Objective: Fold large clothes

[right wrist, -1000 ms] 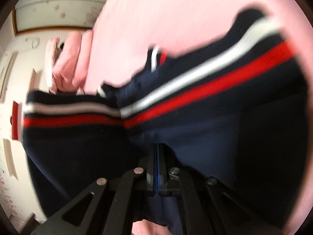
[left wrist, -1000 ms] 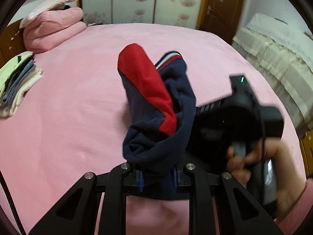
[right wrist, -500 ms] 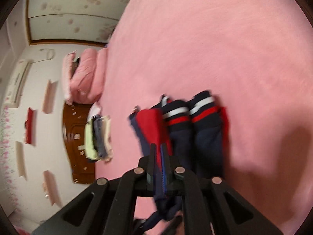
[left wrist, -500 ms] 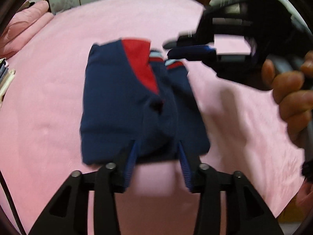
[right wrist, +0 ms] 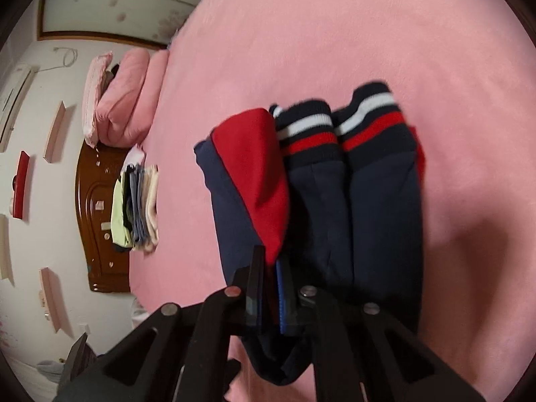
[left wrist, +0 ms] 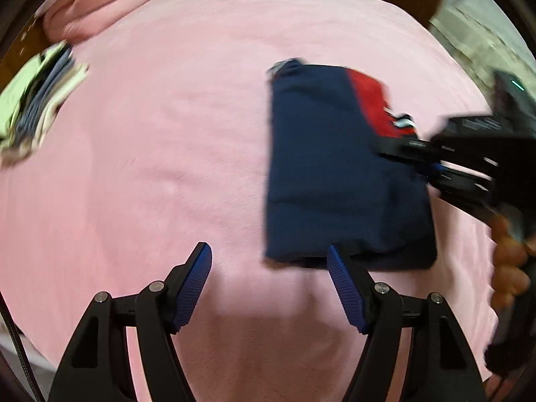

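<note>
A navy garment (left wrist: 335, 174) with a red panel and red-and-white striped cuffs lies folded on the pink bed (left wrist: 150, 167). My left gripper (left wrist: 268, 249) hangs just in front of its near edge, jaws opening, with only bedsheet between the blue pads. In the left wrist view my right gripper (left wrist: 395, 149) reaches over the garment's right side, held by a person's hand (left wrist: 509, 261). In the right wrist view the garment (right wrist: 378, 207) shows two cuffed rolls, and the right gripper (right wrist: 269, 258) is shut on a fold of red and navy fabric.
A stack of folded clothes (left wrist: 37, 100) sits at the bed's left edge, with a folded pink quilt (left wrist: 93, 10) behind it. The right wrist view shows the same stack (right wrist: 137, 207) and quilt (right wrist: 127, 97) against a brown wooden headboard (right wrist: 97, 234).
The garment, held up bunched a second ago, now lies flat and folded on the bed. My left gripper let go, opened wide and drew back to the left. The right gripper stays pinched on fabric.
</note>
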The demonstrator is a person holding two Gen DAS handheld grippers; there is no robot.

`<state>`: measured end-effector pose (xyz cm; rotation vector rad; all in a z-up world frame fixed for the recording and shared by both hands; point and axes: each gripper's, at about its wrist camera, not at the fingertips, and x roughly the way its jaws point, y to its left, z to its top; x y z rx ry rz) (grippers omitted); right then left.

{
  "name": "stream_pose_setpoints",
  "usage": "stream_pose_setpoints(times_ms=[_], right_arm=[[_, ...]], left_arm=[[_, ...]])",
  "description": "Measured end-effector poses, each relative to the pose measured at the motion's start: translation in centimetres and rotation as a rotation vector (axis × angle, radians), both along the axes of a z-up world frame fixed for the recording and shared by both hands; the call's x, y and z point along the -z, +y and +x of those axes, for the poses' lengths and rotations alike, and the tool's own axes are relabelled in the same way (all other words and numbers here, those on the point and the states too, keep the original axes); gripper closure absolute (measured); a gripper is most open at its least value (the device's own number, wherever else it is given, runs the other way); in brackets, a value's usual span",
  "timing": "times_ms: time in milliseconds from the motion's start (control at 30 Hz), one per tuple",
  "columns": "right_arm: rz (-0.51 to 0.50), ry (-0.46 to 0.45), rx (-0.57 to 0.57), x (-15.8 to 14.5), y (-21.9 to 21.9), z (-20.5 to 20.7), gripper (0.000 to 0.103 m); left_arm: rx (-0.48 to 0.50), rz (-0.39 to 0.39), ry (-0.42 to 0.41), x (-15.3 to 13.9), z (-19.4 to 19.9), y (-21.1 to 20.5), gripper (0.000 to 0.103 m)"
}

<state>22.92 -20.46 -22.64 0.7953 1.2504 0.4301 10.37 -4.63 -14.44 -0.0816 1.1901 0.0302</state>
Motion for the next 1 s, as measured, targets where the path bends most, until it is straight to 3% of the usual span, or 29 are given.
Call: stream_pose_setpoints(times_ms=[100,200,300,400,467,533,667,700,733,867,933,1000], right_arm=[[-0.020,0.016,0.081,-1.3,-1.6,-1.5,0.098],[-0.092,0.080,0.138,-0.3,-2.8,-2.3,0.098],[-0.051,0.124,0.132,0.7,-3.2,-2.7,0.092],[-0.120,0.082,0.111,-0.5,-2.5,-2.5,0.084],[-0.174,0.065,0.099,-1.1,-2.4,-2.4,0.067],[-0.202,0.078,0.084,-0.7,-1.9,-1.9,0.060],[-0.082,0.099,0.142,0.8,-3.1,-1.8,0.063],[-0.062,0.087,0.150,1.0,-3.2,-1.8,0.070],[-0.033,0.073,0.150,1.1,-3.2,-1.8,0.094],[0.013,0.006,0.211,-1.3,-3.6,-3.1,0.095],[-0.043,-0.032,0.260,-3.1,-4.7,-4.6,0.095],[-0.140,-0.015,0.299,-3.0,-5.7,-5.8,0.095]], left_arm=[[-0.029,-0.020,-0.005,-0.3,-0.1,0.9,0.033],[-0.017,-0.005,-0.003,0.0,0.8,1.2,0.033],[-0.003,0.007,-0.010,-0.3,0.9,1.2,0.033],[0.009,0.030,-0.026,-0.4,1.8,1.0,0.033],[0.014,0.029,-0.030,-0.4,2.8,1.5,0.033],[0.010,0.027,-0.031,-0.5,3.2,1.7,0.033],[-0.014,0.025,-0.029,-0.5,3.7,2.4,0.033],[-0.023,0.025,-0.026,-0.5,3.7,2.5,0.033],[-0.028,0.027,-0.024,-0.5,3.6,2.4,0.033],[-0.031,0.017,-0.036,-0.9,4.1,2.5,0.033],[-0.016,-0.017,-0.031,-1.1,4.5,2.5,0.033],[0.010,-0.055,-0.003,-0.8,4.9,2.2,0.033]])
